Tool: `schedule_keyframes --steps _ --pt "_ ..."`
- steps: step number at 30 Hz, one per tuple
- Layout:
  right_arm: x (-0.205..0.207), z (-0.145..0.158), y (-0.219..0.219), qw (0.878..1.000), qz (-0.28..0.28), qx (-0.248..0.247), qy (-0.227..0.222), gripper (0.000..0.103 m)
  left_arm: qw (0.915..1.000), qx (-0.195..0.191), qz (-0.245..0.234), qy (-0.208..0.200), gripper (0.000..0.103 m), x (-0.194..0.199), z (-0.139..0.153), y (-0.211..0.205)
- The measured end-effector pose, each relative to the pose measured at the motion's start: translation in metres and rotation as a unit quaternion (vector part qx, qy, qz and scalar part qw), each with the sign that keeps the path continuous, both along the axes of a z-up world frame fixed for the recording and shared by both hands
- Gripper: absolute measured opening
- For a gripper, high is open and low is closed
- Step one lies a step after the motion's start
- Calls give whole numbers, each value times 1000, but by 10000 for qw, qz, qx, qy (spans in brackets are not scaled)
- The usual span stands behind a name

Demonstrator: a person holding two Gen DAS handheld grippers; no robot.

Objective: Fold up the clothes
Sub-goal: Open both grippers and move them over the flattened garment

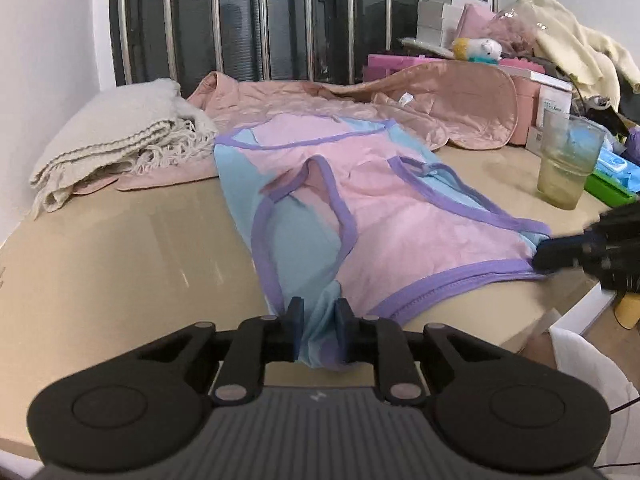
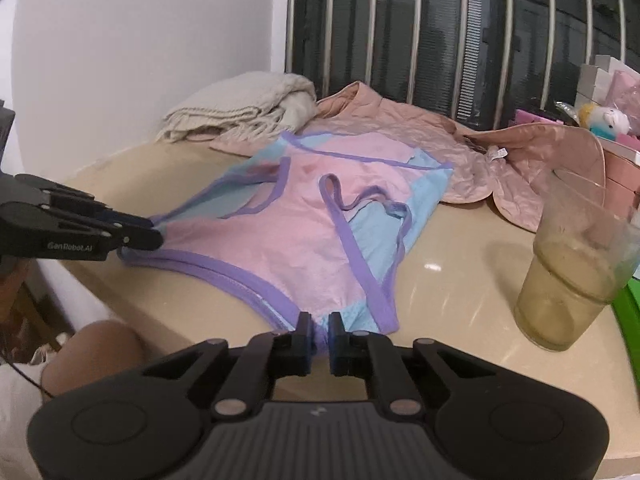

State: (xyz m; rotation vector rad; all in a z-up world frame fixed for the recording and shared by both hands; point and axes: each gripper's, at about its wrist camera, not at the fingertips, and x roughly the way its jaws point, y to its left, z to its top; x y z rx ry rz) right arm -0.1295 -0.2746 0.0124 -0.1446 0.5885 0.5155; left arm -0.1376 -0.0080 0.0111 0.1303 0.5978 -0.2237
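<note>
A pink and light-blue tank top with purple trim (image 1: pixel 360 216) lies spread on the beige table (image 1: pixel 120 248), hem towards me. My left gripper (image 1: pixel 318 312) is shut on the hem's left corner, a bunch of blue fabric between its pads. My right gripper (image 2: pixel 320 330) is shut on the hem's other corner. The top also shows in the right wrist view (image 2: pixel 304 224). The right gripper shows at the right of the left wrist view (image 1: pixel 540 256), and the left gripper at the left of the right wrist view (image 2: pixel 154 234).
A crumpled pink satin garment (image 1: pixel 400 100) lies behind the top. A folded cream knit blanket (image 1: pixel 120 140) sits at the back left. A plastic cup with liquid (image 2: pixel 576 272) stands at the right, close to the right gripper. Boxes and clutter (image 1: pixel 520 60) fill the back right.
</note>
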Motion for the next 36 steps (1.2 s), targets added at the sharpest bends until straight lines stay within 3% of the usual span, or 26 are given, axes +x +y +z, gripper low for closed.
schedule_keyframes --steps 2,6,10,13,16,21,25,27,31,34,36 --pt "4 9 3 9999 80 124 12 11 9999 76 -17 -79 31 -4 -3 -2" --pt "44 31 44 9965 321 712 303 11 9990 317 177 -265 43 -7 -5 -8" --pt "87 15 108 9980 373 75 511 17 9984 383 296 -303 49 -6 -5 -9" --pt "103 0 133 9974 151 -404 576 16 9983 375 312 -325 49 -6 -5 -10" --pt "106 -1 138 9973 221 -283 646 1 9985 352 270 -333 49 -8 -6 -8" --pt "103 20 120 9976 207 622 240 1 9990 200 317 -231 49 -8 -5 -5" --pt "105 11 121 9979 277 149 558 11 9990 131 364 -231 52 -11 -5 -3" --pt "94 17 123 9970 634 195 395 11 9989 115 387 -239 53 -12 -6 -3" --pt "84 22 154 9776 1915 155 862 17 9987 96 427 -249 54 -14 -6 -3" --pt "87 3 182 9748 1896 -444 1086 17 9984 130 477 -277 54 -14 -7 -4" --pt "86 -2 184 9769 1820 -478 1013 12 9981 149 522 -303 54 -15 -7 -5"
